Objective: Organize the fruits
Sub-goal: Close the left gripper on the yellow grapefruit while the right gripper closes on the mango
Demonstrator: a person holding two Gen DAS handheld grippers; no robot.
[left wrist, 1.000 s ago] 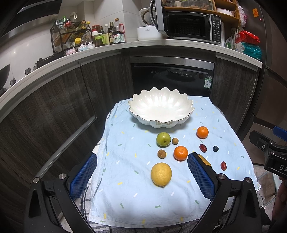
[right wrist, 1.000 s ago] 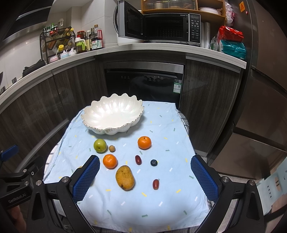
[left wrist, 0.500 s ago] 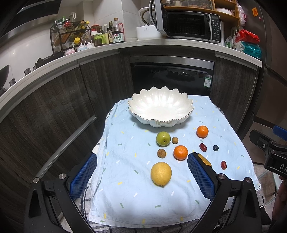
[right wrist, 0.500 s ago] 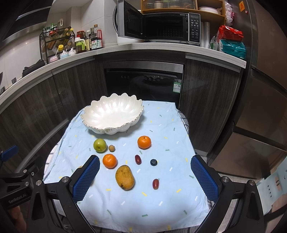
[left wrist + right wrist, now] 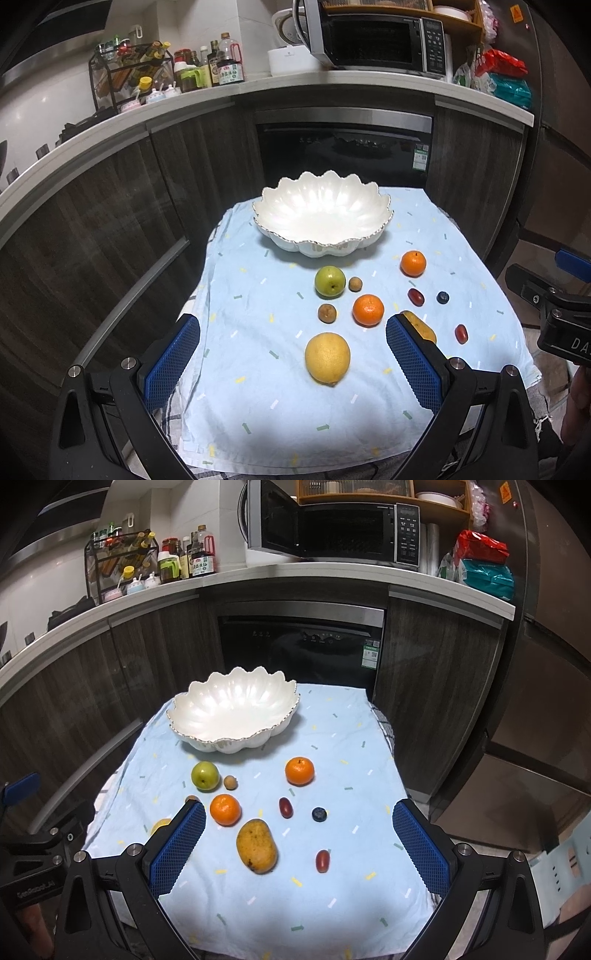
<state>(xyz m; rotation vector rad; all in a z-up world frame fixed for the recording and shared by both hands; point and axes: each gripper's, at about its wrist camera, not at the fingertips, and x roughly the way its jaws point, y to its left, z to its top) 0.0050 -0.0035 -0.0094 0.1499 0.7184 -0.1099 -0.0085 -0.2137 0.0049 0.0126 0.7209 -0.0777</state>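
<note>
Hardly changing since a sec ago: hovering in the same spots w/ both tools, leaving every fruit on the blue cloth over the desk, leaving the white bowl empty. Meaning, prob.: not starting yet, all the sorting still waiting.

Keeping L tool wide open, gripping nothing. Keeping R tool wide open too, gripping nothing.

Lying just ahead of L tool, btwn its fingers: yellow lemon. Sitting farther ahead: green apple, 2 little brown fruits, orange. Resting far ahead: the bowl.

Lying just ahead of R tool: mango, red grape. Sitting a bit farther: 2nd red grape, blueberry, 2nd orange.

Reading "DA" on the black body off to the R of L tool, rest cut off. Reading something like "GenRobot.AI" on the black body off to the L of R tool, faint. Not managing the bottle labels at the back: too small.
</note>
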